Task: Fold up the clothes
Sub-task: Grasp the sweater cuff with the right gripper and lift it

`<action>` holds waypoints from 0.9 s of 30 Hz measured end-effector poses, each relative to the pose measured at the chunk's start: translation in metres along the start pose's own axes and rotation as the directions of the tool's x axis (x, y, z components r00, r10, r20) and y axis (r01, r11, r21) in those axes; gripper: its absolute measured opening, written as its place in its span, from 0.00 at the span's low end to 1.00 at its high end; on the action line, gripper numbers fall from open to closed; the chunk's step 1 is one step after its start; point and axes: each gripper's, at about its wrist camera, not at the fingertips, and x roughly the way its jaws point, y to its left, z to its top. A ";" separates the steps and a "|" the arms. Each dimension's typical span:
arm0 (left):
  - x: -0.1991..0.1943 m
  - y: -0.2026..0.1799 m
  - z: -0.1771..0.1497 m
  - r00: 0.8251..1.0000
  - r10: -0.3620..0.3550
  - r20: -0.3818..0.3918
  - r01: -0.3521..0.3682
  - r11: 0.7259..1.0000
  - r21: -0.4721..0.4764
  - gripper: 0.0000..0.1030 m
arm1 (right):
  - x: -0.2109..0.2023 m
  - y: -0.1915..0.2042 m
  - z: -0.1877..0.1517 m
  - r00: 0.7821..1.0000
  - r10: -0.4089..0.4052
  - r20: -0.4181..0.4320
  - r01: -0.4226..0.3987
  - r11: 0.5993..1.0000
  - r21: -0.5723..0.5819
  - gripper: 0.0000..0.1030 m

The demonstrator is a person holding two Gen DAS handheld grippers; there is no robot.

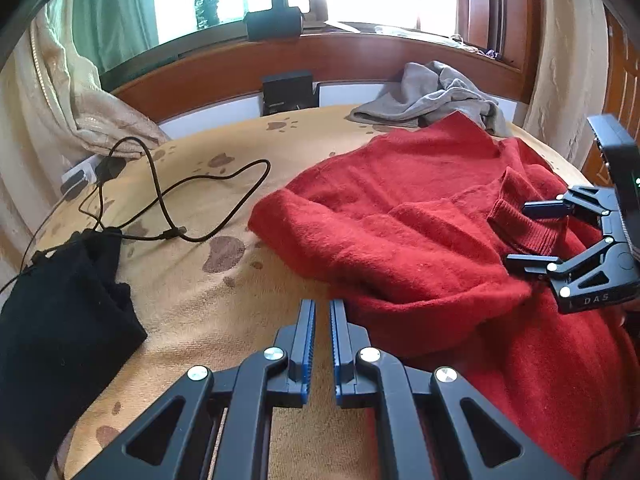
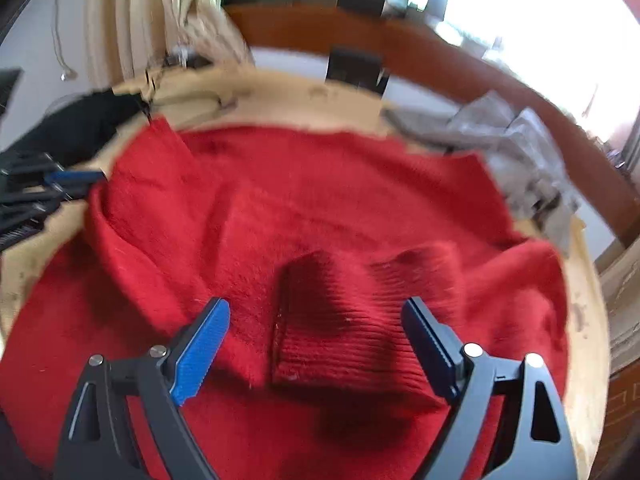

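Right hand-held gripper (image 2: 316, 344) gapes wide over the ribbed cuff (image 2: 352, 340) of a red sweater (image 1: 400, 216) rumpled on the bed (image 1: 192, 280); left hand-held gripper (image 1: 322, 320) nearly closed, empty. Best to pinch the cuff squarely.

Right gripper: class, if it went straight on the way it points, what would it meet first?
Most likely the ribbed cuff of the red sweater, lying between the open right gripper fingers; depth is unclear.
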 end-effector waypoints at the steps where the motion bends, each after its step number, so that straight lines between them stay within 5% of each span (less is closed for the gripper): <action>1: 0.001 0.002 0.000 1.000 -0.002 -0.002 0.002 1.000 -0.006 0.08 | 0.007 -0.001 -0.001 1.000 0.009 -0.017 -0.009 1.000 0.004 0.80; 3: 0.001 0.005 -0.001 1.000 -0.010 -0.004 0.010 1.000 -0.021 0.08 | 0.004 -0.010 -0.002 1.000 0.020 -0.005 -0.019 0.998 0.053 0.58; 4: 0.001 0.007 -0.001 1.000 -0.013 -0.003 0.013 1.000 -0.027 0.08 | 0.001 -0.015 -0.002 1.000 0.014 0.000 -0.014 0.997 0.078 0.34; 5: 0.000 0.008 0.000 1.000 -0.011 0.002 0.011 0.999 -0.030 0.08 | -0.007 -0.022 -0.002 1.000 0.003 0.017 -0.004 0.995 0.100 0.20; 7: -0.002 0.009 0.001 1.000 -0.010 0.013 0.010 0.999 -0.030 0.08 | -0.022 -0.035 -0.003 0.998 -0.021 0.052 0.014 0.989 0.145 0.10; 14: -0.002 0.010 0.001 1.000 -0.023 0.018 0.024 0.999 -0.023 0.08 | -0.072 -0.081 -0.007 0.980 -0.119 0.157 0.067 0.951 0.301 0.10; 21: 0.003 0.015 -0.006 0.999 -0.053 -0.007 0.052 0.998 -0.046 0.08 | -0.077 -0.125 -0.030 0.969 -0.235 0.078 0.178 0.880 0.440 0.14; 24: 0.006 0.017 -0.009 0.998 -0.065 -0.018 0.064 0.996 -0.056 0.08 | -0.077 -0.126 -0.032 0.973 -0.217 0.078 0.155 0.866 0.476 0.32; 26: 0.007 0.019 -0.009 0.997 -0.076 -0.019 0.075 0.995 -0.063 0.08 | -0.083 -0.113 -0.022 0.970 -0.212 0.122 0.140 0.889 0.436 0.70; 27: 0.007 0.019 -0.010 0.997 -0.081 -0.019 0.080 0.995 -0.066 0.08 | -0.087 -0.102 -0.014 0.966 -0.207 0.153 0.130 0.906 0.402 0.77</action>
